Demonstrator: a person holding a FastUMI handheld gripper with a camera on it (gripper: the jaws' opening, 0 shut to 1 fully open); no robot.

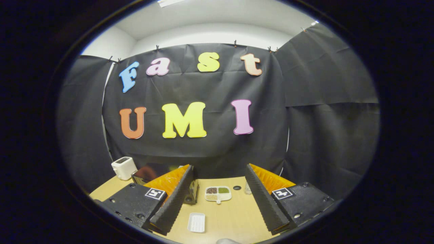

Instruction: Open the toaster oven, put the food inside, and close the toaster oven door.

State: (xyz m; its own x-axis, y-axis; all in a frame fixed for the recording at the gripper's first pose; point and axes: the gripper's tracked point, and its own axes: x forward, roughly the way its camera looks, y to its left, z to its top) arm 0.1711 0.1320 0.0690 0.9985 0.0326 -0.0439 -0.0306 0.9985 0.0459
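Observation:
My gripper (218, 167) is open and held above a wooden table (234, 217), with nothing between its fingers. A dark toaster oven (146, 173) with a glass front stands beyond the left finger, which hides most of it; I cannot tell how its door stands. On the table between the fingers lies a white divided dish (218, 194) holding small portions of grains and beans. Closer to me, near the left finger's base, lies a small white ridged tray (196, 222), which looks empty.
A small white appliance (123, 167) stands at the table's far left corner beside the oven. A small dark round thing (237, 187) and a pale jar (248, 188) sit by the right finger. Black cloth walls close in the table behind and on both sides.

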